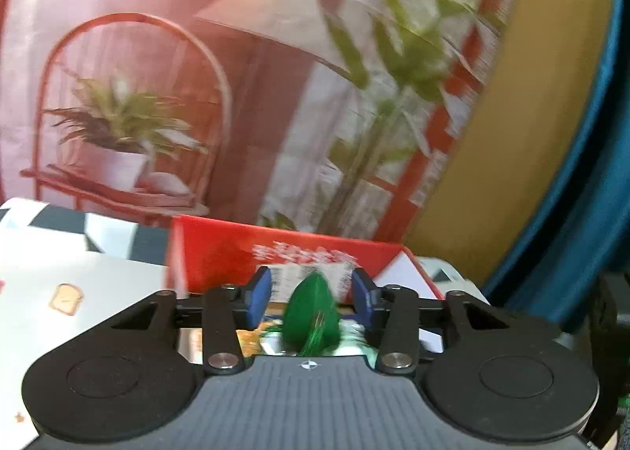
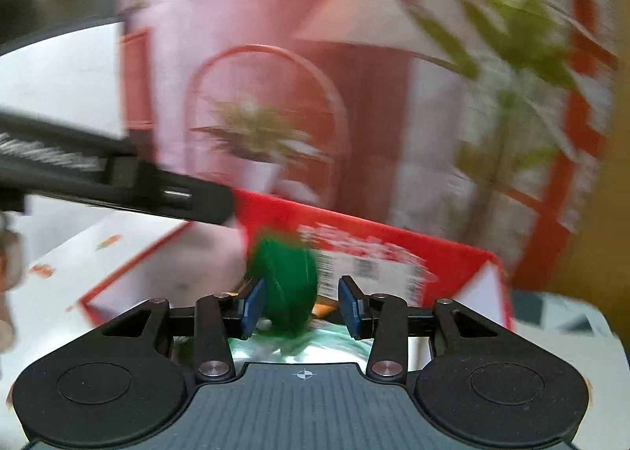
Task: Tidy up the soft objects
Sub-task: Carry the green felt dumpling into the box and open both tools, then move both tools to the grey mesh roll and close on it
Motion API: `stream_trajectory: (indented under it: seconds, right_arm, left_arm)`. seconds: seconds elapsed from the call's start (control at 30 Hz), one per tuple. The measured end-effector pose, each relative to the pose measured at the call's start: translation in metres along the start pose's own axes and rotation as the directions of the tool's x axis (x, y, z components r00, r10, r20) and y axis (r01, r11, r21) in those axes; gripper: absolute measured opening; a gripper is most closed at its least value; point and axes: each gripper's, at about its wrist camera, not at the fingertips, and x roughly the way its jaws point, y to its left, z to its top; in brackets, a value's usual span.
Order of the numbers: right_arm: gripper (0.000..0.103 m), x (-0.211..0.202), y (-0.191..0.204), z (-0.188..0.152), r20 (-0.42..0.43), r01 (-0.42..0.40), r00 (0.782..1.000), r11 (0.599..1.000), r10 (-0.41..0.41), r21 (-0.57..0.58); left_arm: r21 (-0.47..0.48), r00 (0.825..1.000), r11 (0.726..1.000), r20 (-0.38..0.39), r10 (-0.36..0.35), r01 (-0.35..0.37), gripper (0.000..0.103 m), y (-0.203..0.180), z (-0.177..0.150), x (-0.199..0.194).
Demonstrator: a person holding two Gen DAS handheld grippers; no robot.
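Observation:
In the left wrist view a green, leaf-shaped soft thing (image 1: 313,316) with a fringed lower end sits between my left gripper's (image 1: 312,298) blue pads (image 1: 260,298). A gap shows on each side of it, so the gripper is open. In the right wrist view a blurred green soft thing (image 2: 285,284) lies close to the left pad (image 2: 250,308) of my right gripper (image 2: 301,308), with clear space before the other pad, so that gripper is open too. Just beyond both grippers stands an open red box (image 1: 232,249) (image 2: 393,241) with white flaps.
A white cloth with small food prints (image 1: 67,292) (image 2: 71,264) covers the table. A printed backdrop of plants and a lamp (image 1: 275,75) hangs close behind the box. A black bar-shaped device (image 2: 118,182) reaches in from the left of the right wrist view, and part of a hand (image 2: 6,253) shows at the left edge.

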Motion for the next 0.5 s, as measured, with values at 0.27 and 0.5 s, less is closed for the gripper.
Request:
stream_trajectory:
  seconds: [0.27, 0.5]
  right_arm:
    - [0.039, -0.020, -0.039, -0.033, 0.017, 0.038, 0.999, 0.991, -0.041, 0.125]
    - [0.039, -0.068, -0.049, -0.074, 0.120, 0.013, 0.992, 0.984, -0.034, 0.177]
  left_arm:
    - [-0.019, 0.997, 0.997, 0.013, 0.076, -0.075, 0.071, 0.041, -0.017, -0.038]
    - [-0.004, 0.993, 0.993, -0.001, 0.115, -0.115, 0.080, 0.061, -0.057, -0.068]
